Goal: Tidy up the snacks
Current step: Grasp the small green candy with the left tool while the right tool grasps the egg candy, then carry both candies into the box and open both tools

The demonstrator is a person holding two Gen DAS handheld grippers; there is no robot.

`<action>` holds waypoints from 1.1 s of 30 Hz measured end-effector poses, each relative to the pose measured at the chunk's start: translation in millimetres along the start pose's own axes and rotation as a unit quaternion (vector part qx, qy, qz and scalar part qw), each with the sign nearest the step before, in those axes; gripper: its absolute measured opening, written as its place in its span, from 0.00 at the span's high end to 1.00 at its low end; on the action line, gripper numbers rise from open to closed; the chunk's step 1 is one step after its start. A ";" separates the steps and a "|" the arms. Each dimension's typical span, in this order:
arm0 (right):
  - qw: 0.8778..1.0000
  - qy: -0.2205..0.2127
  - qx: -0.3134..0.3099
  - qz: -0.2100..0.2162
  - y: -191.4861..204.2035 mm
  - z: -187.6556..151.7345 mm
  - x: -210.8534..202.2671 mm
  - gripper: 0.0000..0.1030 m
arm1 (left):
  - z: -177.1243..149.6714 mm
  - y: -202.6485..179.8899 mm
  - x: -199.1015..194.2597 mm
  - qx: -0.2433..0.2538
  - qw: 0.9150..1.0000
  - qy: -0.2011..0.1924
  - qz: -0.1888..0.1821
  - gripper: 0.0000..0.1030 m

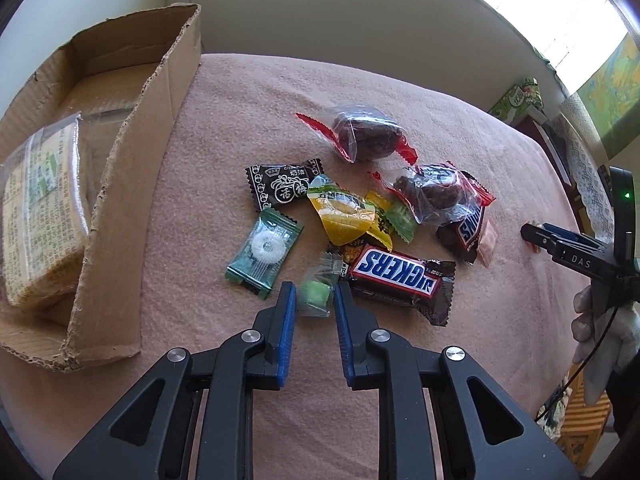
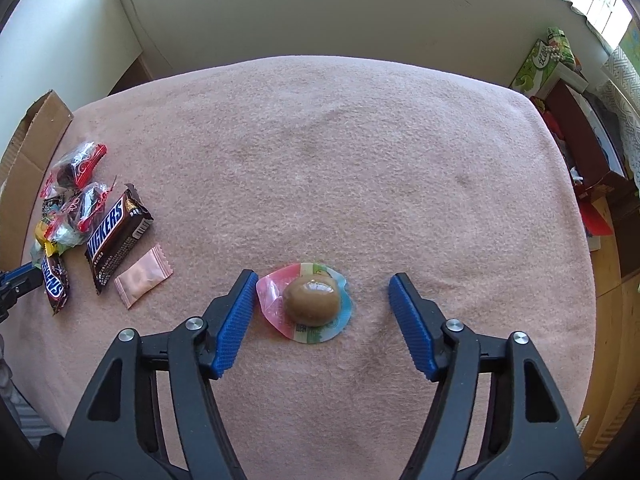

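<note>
The left gripper (image 1: 315,294) is nearly closed around a small green candy (image 1: 316,295) on the pink cloth (image 1: 360,92). The cardboard box (image 1: 132,184) at left holds one cracker packet (image 1: 40,216). Two Snickers bars (image 1: 400,276) lie in the pile. The right gripper (image 2: 322,294) stands open around a jelly cup (image 2: 308,302), its left pad just beside the rim.

A fuzzy salmon-pink blanket (image 2: 340,152) is covering the surface. Plain cream-white walls (image 2: 320,12) are standing behind it, meeting at a corner on the left. Bright daylight is pouring through a window (image 1: 560,4) at upper right. A green printed carton (image 2: 544,64) is sitting on dark red-brown furniture (image 2: 576,120) beside it, above a wooden floor (image 2: 616,320).
</note>
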State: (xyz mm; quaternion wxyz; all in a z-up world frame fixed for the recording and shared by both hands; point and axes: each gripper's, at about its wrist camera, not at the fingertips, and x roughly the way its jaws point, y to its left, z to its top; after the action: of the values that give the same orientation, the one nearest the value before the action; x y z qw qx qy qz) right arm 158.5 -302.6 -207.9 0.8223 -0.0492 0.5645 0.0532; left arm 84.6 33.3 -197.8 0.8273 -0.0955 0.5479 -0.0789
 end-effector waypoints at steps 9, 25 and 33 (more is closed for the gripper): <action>1.000 -0.002 -0.002 0.013 -5.5 -3.5 -1.3 0.59 | -1.2 -0.3 0.0 0.002 1.000 -0.006 -0.002 0.83; 1.000 -0.018 -0.002 0.018 0.2 -14.2 -20.0 0.63 | -2.6 2.9 -18.3 -0.004 1.000 -0.020 -0.012 0.84; 0.999 -0.033 0.002 0.021 -5.0 -13.2 -38.3 0.64 | -2.0 8.9 -38.6 -0.013 0.999 -0.037 -0.020 0.84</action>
State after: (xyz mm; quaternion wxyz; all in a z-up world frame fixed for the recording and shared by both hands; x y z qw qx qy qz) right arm 133.3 -310.6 -176.8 0.8394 -0.0338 0.5377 0.0714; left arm 68.1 50.9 -166.3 0.8441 -0.1199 0.5157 -0.0843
